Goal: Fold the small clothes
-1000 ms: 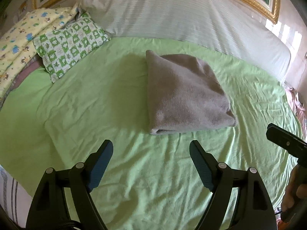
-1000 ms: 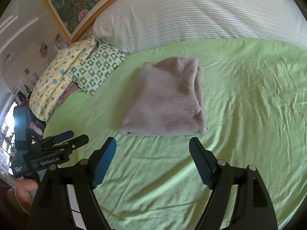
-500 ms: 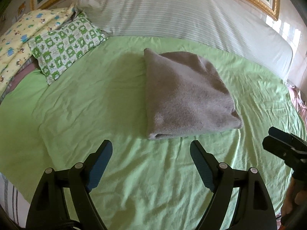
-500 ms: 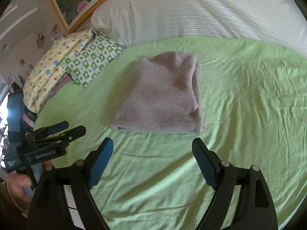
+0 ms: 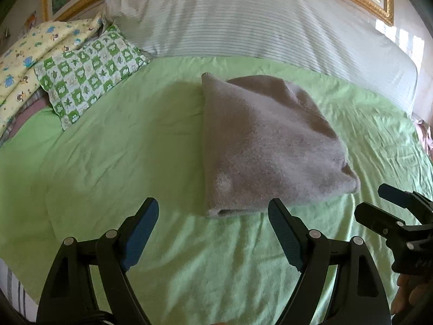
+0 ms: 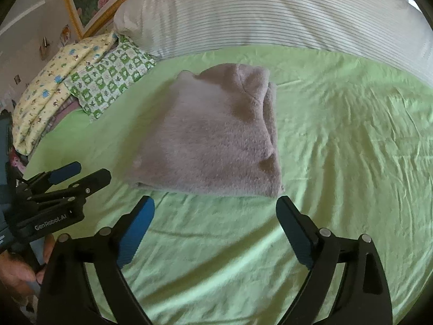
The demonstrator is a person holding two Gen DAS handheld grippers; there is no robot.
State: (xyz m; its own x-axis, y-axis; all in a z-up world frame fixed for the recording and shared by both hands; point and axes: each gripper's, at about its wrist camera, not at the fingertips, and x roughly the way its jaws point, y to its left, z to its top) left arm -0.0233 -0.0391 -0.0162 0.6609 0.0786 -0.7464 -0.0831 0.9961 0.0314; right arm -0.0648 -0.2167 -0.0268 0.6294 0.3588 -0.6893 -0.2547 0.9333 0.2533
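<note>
Folded grey garment (image 5: 265, 146), green sheet (image 5: 135, 140)

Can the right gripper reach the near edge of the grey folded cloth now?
Probably yes. The right gripper is open, having just widened, with nothing between its fingers. Only bare green sheet separates it from the near edge of the grey folded cloth.

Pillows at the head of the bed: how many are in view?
3. A big striped pillow lies across the head; a green checked pillow lies at its left end; a yellow printed pillow lies farther left, partly cropped. More may be hidden.
</note>
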